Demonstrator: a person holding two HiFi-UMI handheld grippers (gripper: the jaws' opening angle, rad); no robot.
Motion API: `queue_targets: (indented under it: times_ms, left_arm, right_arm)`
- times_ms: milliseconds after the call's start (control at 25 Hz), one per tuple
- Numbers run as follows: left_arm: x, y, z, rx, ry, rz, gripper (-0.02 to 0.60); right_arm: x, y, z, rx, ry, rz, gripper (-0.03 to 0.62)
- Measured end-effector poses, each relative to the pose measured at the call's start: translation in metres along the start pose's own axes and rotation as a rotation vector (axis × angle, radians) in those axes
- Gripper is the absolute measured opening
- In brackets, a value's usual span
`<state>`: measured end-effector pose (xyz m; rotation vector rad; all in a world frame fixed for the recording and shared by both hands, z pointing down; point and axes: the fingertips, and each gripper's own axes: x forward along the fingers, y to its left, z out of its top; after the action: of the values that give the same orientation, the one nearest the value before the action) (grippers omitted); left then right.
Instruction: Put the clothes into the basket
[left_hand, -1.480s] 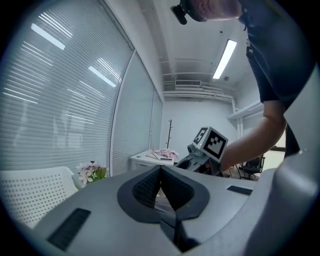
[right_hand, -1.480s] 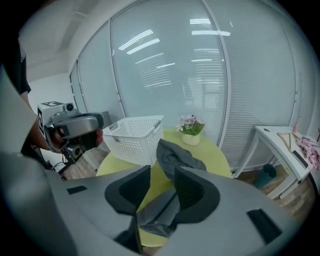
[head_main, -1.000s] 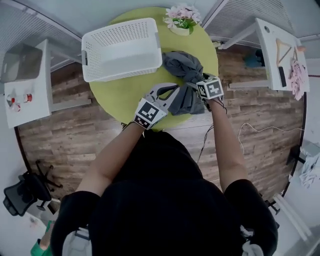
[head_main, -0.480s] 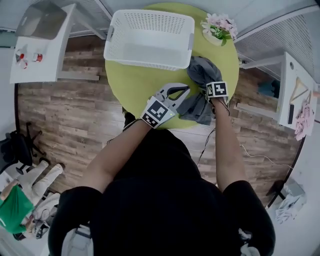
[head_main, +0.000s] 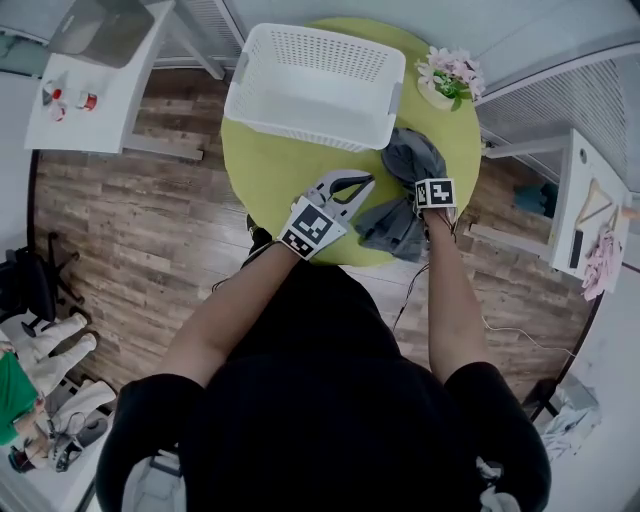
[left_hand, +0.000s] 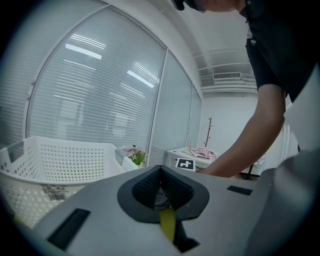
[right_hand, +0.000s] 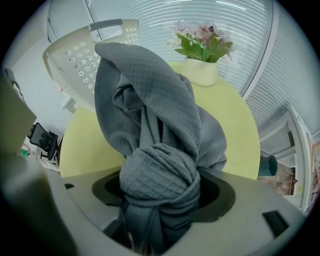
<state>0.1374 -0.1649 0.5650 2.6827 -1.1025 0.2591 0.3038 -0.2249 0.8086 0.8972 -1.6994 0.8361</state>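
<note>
A grey quilted garment (head_main: 405, 190) lies bunched on the round green table (head_main: 280, 170), just right of the white perforated basket (head_main: 310, 75). My right gripper (head_main: 428, 172) is at the garment's right side. Its jaws are closing, and a knotted bundle of the garment (right_hand: 150, 125) fills the gap between them, the right gripper (right_hand: 160, 200) pressing on it from both sides. My left gripper (head_main: 362, 185) rests on the table left of the garment. The left gripper (left_hand: 161, 172) is shut with nothing in it. The basket (left_hand: 55, 160) stands empty.
A pot of pink flowers (head_main: 447, 80) sits at the table's far right edge, behind the garment. White side tables stand at the left (head_main: 100, 90) and the right (head_main: 580, 200). Wooden floor surrounds the table.
The head view has swung, so the table and basket sit further right in the picture. Both grippers keep about the same places relative to the garment.
</note>
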Motion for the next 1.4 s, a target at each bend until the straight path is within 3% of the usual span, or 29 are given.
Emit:
queue_targets:
  times_ms: [320,720,1080,1400]
  left_arm:
    - [-0.011,-0.006,0.015,0.039,-0.009,-0.072,0.005]
    - [-0.040,0.014,0.072,0.046,-0.063,-0.127,0.005]
    - [-0.059,0.041,0.141,0.060,-0.152,-0.109,0.005]
    - [-0.088,0.075,0.175,0.096,-0.207,-0.026,0.005]
  right_arm:
    - [-0.051,0.015,0.012,-0.001,-0.085,0.016,0.348]
    - [-0.186,0.039,0.060,-0.038,-0.259,0.023,0.348]
    - [-0.302,0.079,0.162,-0.352,-0.380,-0.039,0.348]
    - [-0.318,0.147,0.257,-0.709,-0.352,-0.055,0.348]
